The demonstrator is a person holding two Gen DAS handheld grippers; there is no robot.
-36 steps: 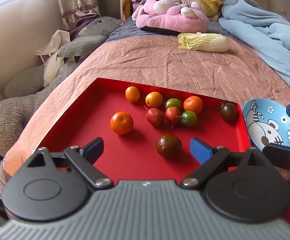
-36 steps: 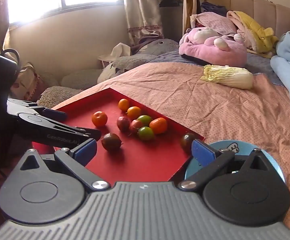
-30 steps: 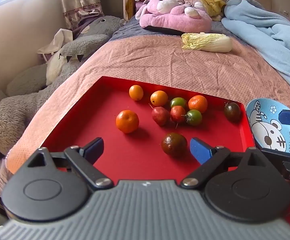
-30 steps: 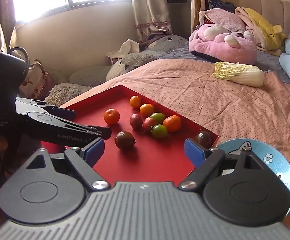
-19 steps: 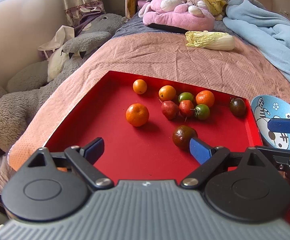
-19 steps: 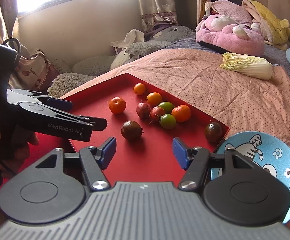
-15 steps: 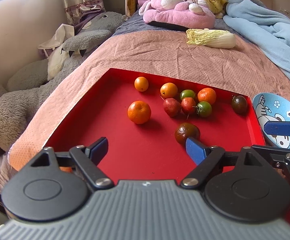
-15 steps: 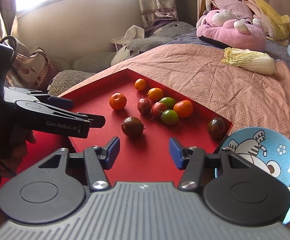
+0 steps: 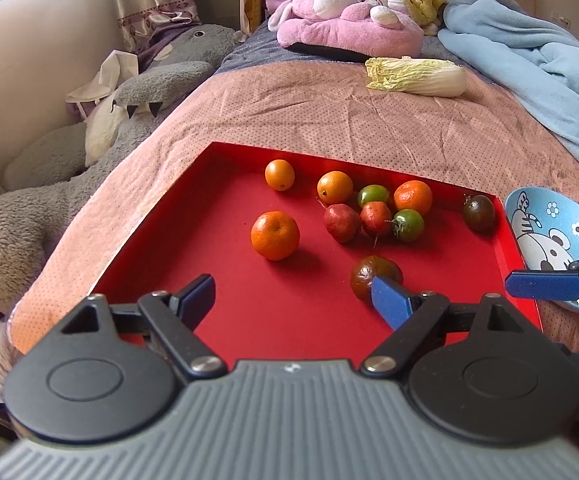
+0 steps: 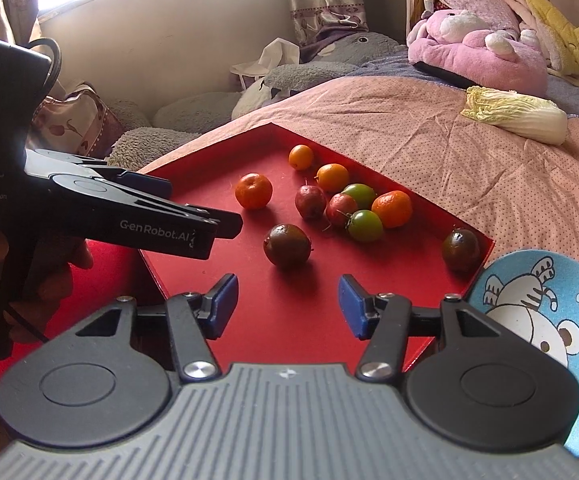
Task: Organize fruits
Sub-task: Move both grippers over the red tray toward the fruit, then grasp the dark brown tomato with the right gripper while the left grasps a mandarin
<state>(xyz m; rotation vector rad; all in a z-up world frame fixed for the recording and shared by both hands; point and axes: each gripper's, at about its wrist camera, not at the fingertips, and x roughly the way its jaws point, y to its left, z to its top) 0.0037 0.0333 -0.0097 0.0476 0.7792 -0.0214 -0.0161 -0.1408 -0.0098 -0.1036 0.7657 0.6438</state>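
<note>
A red tray [image 9: 193, 200] [image 10: 249, 320] lies on the bed with several fruits: oranges, red and green ones, and two dark ones. A large orange [image 9: 275, 235] [image 10: 253, 191] sits apart at the left. A dark fruit [image 9: 375, 278] [image 10: 287, 246] lies nearest both grippers. My left gripper [image 9: 293, 300] is open and empty over the tray's near part, its right finger just before that dark fruit. My right gripper [image 10: 287, 306] is open and empty, jaws partly narrowed, just short of the same fruit. A blue cartoon bowl [image 9: 549, 232] [image 10: 537, 320] stands empty right of the tray.
A second dark fruit [image 9: 479, 208] [image 10: 460, 249] sits in the tray's far right corner. A cabbage [image 9: 415, 76] [image 10: 515, 114], pink plush [image 9: 349, 28] and blue blanket [image 9: 529, 64] lie farther up the bed. Grey plush toys [image 9: 49, 184] line the bed's left side.
Both grippers have moved forward over the tray toward the fruits. The right gripper's jaws have narrowed a good deal; the left's have narrowed slightly. The fruits have not moved.
</note>
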